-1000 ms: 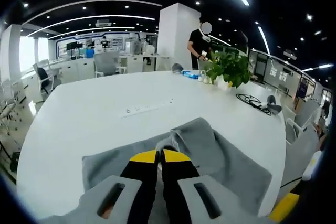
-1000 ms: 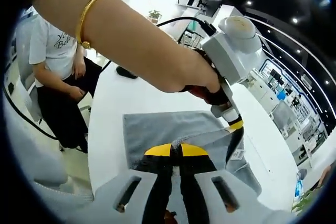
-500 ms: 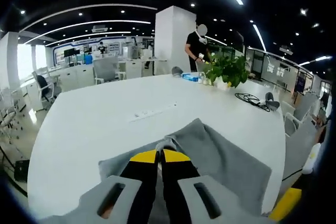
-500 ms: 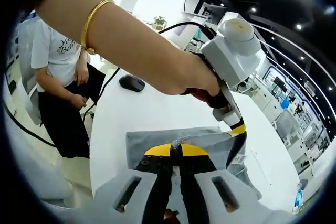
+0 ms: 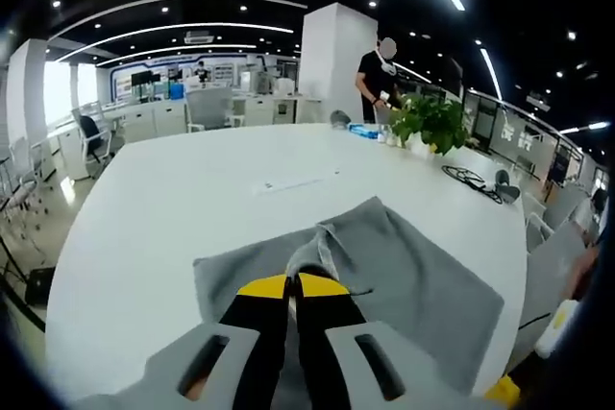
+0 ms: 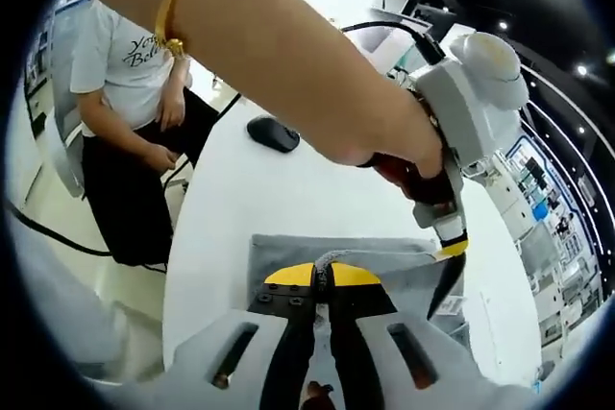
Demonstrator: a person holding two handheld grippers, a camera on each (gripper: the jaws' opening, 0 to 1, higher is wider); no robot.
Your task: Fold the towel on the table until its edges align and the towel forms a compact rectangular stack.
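We've got the grey towel [image 5: 404, 271] on the white table [image 5: 173, 208], soft and floppy. Left gripper [image 5: 292, 284] and right gripper [image 6: 323, 276] each pinch a near corner, so corners look like the best hold.

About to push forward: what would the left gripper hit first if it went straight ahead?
The left gripper, shut on the grey towel, points across bare white table; likely nothing before the distant power strip, though depth is unclear.
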